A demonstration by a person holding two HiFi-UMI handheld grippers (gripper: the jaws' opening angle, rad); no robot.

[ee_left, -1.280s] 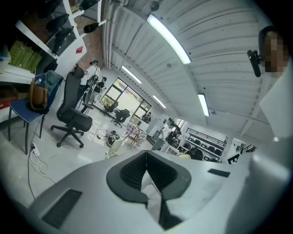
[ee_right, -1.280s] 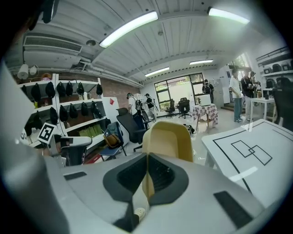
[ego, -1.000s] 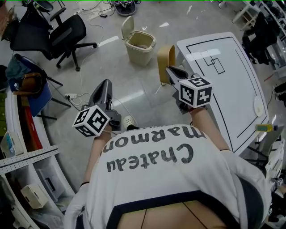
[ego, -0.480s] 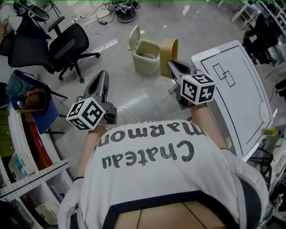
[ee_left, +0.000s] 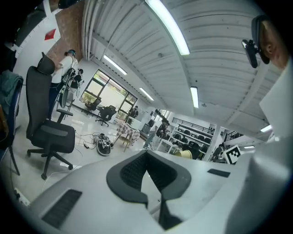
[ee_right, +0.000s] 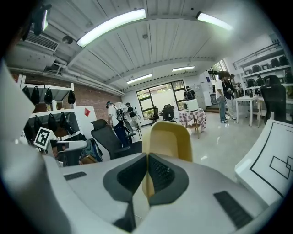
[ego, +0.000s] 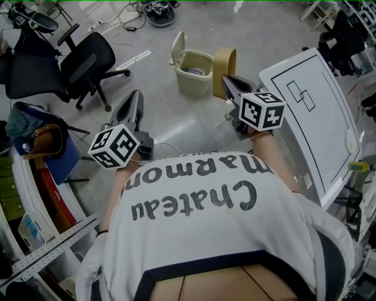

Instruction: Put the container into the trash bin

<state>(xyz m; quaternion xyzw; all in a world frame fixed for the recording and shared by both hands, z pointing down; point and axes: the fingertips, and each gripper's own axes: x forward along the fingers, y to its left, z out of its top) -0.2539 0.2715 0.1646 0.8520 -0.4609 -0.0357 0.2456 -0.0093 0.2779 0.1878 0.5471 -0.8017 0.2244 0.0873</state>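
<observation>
My right gripper point(ego: 228, 84) is shut on the rim of a tan, round-topped container point(ego: 225, 63) and holds it upright above the floor. In the right gripper view the container point(ee_right: 170, 135) rises beyond the closed jaws point(ee_right: 147, 160). Just left of the container, a beige trash bin point(ego: 194, 72) stands on the floor with its lid tipped open. Further left and lower, my left gripper point(ego: 133, 104) is shut with nothing in it. Its jaws point(ee_left: 146, 157) meet in the left gripper view.
A white table point(ego: 320, 120) with black outlines stands close on the right. A black office chair point(ego: 88, 59) is to the left of the bin, and cables point(ego: 138, 17) lie on the floor behind. Shelves and a bag point(ego: 38, 138) line the left side.
The right gripper has carried the container up the frame, from a spot short of and right of the bin to close beside its right side. The left gripper stayed shut and shifted little.
</observation>
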